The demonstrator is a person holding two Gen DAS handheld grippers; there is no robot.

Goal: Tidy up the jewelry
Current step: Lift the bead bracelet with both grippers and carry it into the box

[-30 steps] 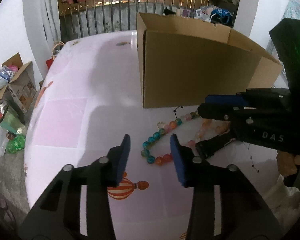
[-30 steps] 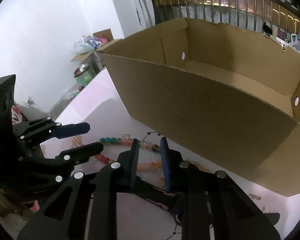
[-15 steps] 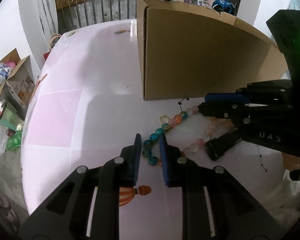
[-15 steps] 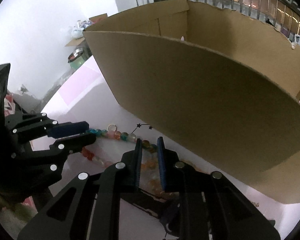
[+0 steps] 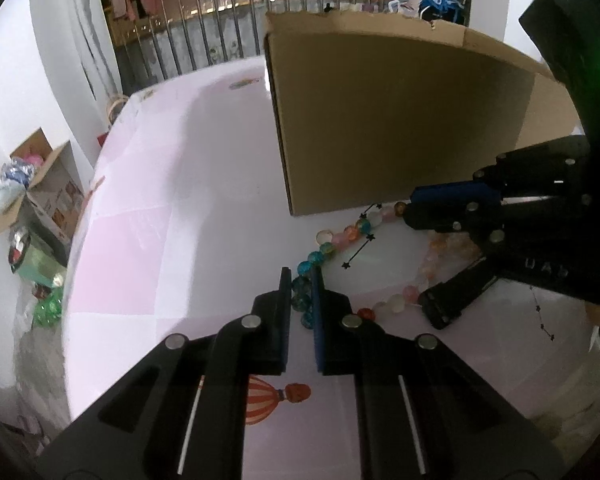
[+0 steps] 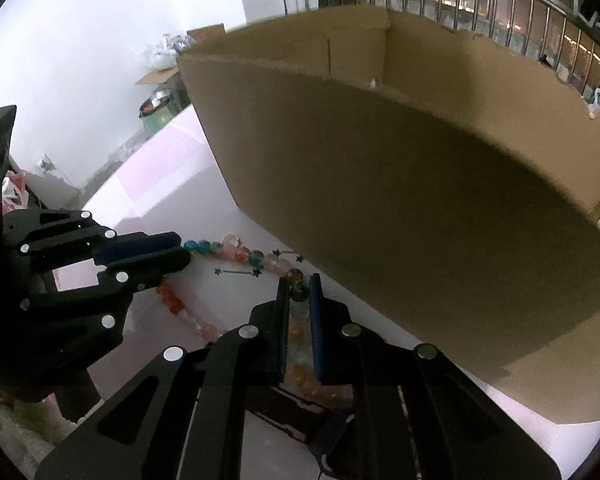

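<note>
Nearest to us in the left wrist view, our left gripper (image 5: 301,280) has its jaws nearly together, having just been closing, and they pinch the blue-green beads at one end of the bead necklace (image 5: 342,240), which lies in a loop on the pink table (image 5: 172,208). A hot-air balloon print (image 5: 272,398) shows on the table below that gripper. In the right wrist view our right gripper (image 6: 299,286) has likewise just been closing, and its jaws stand nearly together around a dark bead at the other stretch of the same necklace, close beside the box wall; whether the pads press the bead firmly we cannot tell for sure, but it sits between them. A thin black chain with small stars (image 5: 358,248) lies inside the loop of beads, between the two grippers. Just behind the necklace stands an open cardboard box (image 5: 400,120), its near wall almost touching the beads. Farther off runs a metal railing (image 5: 204,40) with clothes hanging above it.
</note>
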